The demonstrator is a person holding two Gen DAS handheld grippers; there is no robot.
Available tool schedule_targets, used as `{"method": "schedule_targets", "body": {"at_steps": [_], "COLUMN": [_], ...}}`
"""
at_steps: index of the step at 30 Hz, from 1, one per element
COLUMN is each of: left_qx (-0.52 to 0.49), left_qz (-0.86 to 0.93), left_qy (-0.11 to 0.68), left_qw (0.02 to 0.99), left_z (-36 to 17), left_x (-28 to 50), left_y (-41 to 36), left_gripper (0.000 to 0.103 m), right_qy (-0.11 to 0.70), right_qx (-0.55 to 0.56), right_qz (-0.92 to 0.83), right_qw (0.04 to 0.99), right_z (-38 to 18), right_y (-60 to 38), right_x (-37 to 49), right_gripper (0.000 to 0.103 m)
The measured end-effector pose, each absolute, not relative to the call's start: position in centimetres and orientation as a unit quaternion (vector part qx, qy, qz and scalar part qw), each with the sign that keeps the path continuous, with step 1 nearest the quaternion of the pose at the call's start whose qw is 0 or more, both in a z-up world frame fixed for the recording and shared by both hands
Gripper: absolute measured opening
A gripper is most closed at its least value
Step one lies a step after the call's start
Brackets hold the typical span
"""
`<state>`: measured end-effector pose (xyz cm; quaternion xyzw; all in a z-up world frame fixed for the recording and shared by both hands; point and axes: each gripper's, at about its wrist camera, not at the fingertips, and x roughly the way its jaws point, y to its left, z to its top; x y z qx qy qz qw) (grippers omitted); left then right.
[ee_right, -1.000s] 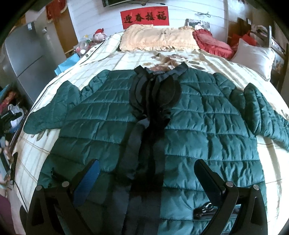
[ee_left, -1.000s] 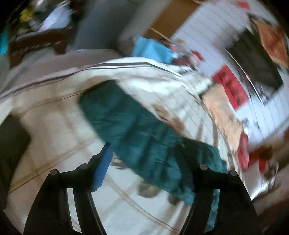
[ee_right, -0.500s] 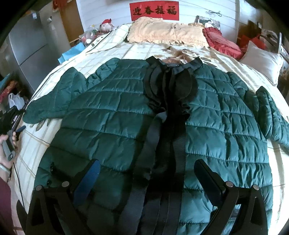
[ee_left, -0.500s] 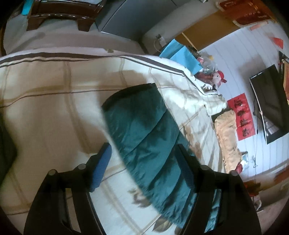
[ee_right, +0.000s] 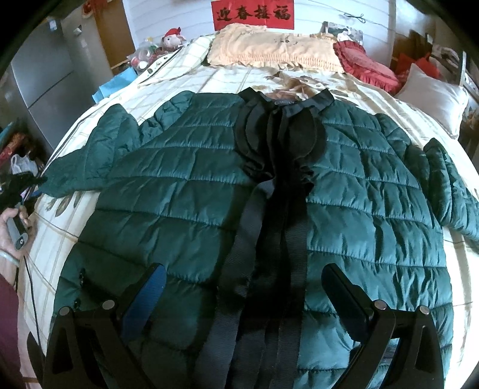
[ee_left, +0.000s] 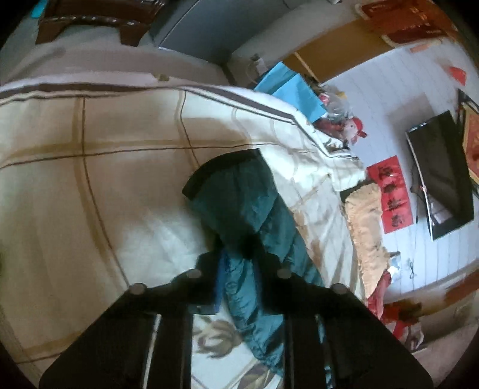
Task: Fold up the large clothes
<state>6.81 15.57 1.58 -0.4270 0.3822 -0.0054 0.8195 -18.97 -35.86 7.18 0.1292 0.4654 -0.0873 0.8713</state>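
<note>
red wall banner (ee_right: 253,13) | black characters "迎春接福"

One green quilted jacket (ee_right: 191,191), two sleeves, one bed (ee_right: 227,77), three pillows, one red banner (ee_right: 253,13), one plush toy (ee_right: 172,36), two claws.

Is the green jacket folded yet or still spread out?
Still spread. The green jacket lies flat on the bed, both sleeves out; left gripper has just closed on one sleeve.
</note>
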Motion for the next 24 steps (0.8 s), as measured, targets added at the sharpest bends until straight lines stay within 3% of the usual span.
{"method": "schedule_targets", "body": {"at_steps": [9, 17, 24], "left_qx": [-0.397, -0.319, -0.284], "left_qz": [-0.086, -0.172, -0.226], "left_qy": [0.367, 0.342, 0.345], "left_qw": [0.837, 0.867, 0.865], "left_z": [6.2, 12.1, 14.1], "left_x": [5.0, 1.6, -0.3], "left_y": [13.6, 6.9, 1.2], "left_gripper": [0.006, 0.005, 0.005], "right_qy": [0.458, 0.448, 0.436], "right_qx": [0.138, 0.148, 0.155], "right_qz": [-0.080, -0.083, -0.094], "right_qw": [0.874, 0.878, 0.881], "right_z": [7.5, 8.2, 8.8], "right_y": [-35.9, -36.6, -37.7], "right_x": [-20.0, -21.0, -22.5], "right_gripper": [0.103, 0.103, 0.103]}}
